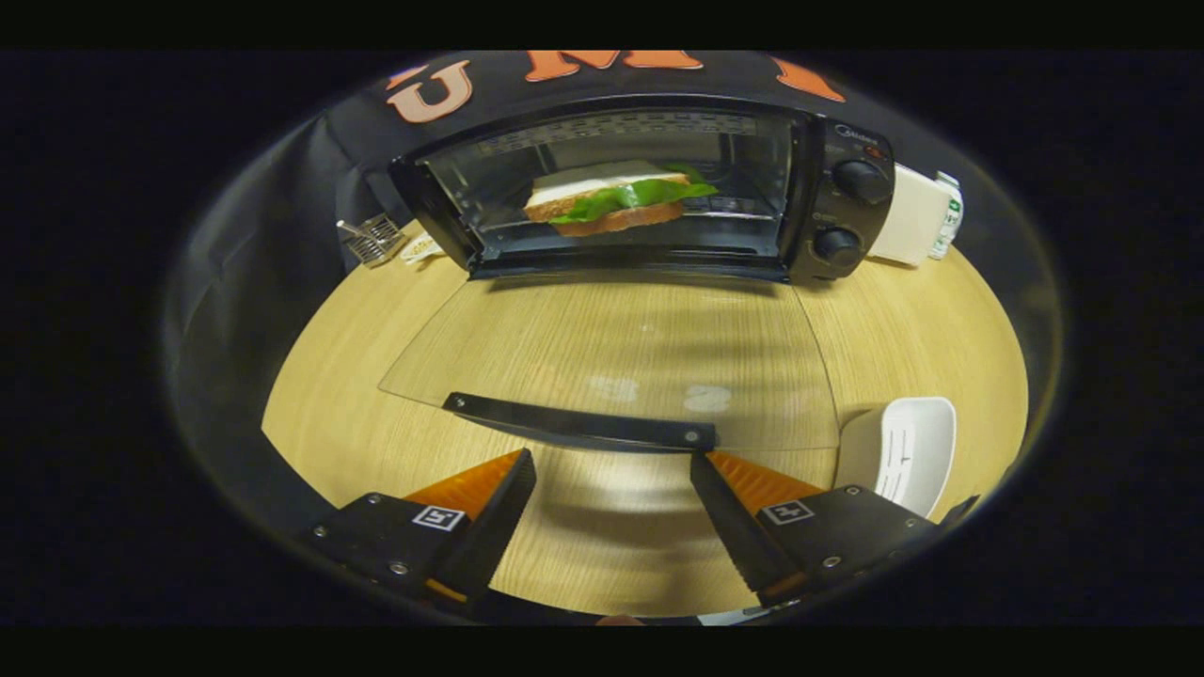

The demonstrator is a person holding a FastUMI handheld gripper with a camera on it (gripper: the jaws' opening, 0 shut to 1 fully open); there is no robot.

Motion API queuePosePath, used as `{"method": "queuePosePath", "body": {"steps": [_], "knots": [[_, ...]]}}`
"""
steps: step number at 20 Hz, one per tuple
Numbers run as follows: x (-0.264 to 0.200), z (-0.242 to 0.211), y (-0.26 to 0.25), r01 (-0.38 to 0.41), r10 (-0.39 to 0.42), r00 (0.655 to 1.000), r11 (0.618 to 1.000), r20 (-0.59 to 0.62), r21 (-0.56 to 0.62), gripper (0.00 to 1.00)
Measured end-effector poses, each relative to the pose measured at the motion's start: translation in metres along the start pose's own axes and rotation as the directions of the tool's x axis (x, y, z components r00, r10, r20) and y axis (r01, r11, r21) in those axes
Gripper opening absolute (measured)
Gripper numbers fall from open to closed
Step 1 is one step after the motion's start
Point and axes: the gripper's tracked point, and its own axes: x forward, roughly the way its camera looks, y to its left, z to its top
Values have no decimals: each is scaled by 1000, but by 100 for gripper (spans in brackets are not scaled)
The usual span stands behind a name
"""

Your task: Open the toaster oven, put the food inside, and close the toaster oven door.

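Note:
A black toaster oven (pixel 837 202) stands at the far side of the wooden table, its cavity open. A sandwich (pixel 616 197) with green lettuce lies on the rack inside. The glass door (pixel 611 353) is folded down flat toward me, and its black handle (pixel 578 423) runs along the near edge. My gripper (pixel 611 465) is open just short of that handle, with nothing between its fingers. The right fingertip (pixel 705 463) sits almost at the handle's right end.
A white dish (pixel 908 451) rests on the table to the right of the door, close to my right finger. A white box (pixel 917 221) stands right of the oven. A small wire rack (pixel 373 237) and a small pale object (pixel 420 247) lie left of the oven.

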Motion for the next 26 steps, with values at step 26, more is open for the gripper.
{"method": "queuePosePath", "body": {"steps": [26], "knots": [[-67, 187, 1, 108, -86, 920, 993, 382, -37, 99]]}}
